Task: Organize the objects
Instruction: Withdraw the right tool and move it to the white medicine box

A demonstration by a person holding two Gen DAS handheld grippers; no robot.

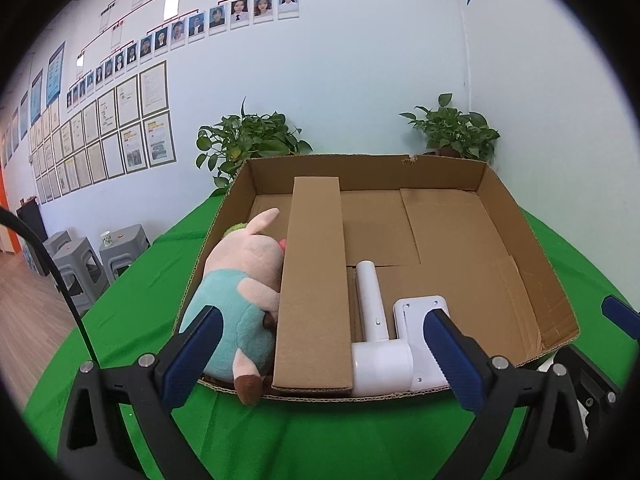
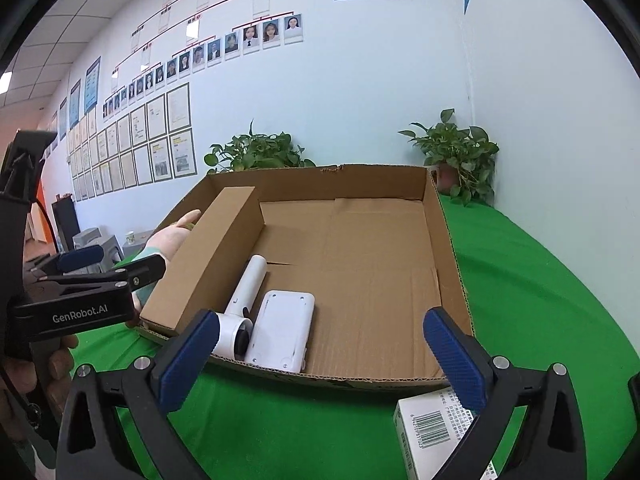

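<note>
**Both grippers hung released at the near edge of the cardboard tray**

I held my left gripper (image 1: 320, 354) just above the near wall of the open cardboard tray (image 1: 520, 240), its 2 blue pads spread wide with nothing between them. My right gripper (image 2: 324, 354) was released in the same way, empty, low over the green tabletop (image 2: 540, 280) just in front of the tray's near wall.

Inside the tray, the long cardboard box (image 1: 314, 280) lay lengthwise from the near wall toward the far wall, left of the tray's middle. The plush toy (image 1: 236, 292) was wedged between that box and the tray's left wall, 1 brown-tipped foot hanging over the near wall. The white hair dryer (image 1: 378, 340) lay just right of the long box, its barrel along the near wall and its handle pointing toward the far wall. The flat white device (image 2: 282, 330) lay just right of the dryer, touching or nearly touching it. The right half of the tray floor showed bare cardboard.

Outside the tray, a small white carton with a barcode (image 2: 434, 430) sat on the tabletop just in front of the near-right corner, partly behind my right gripper's right finger. 2 potted plants (image 1: 452, 132) stood behind the tray's far wall.
</note>
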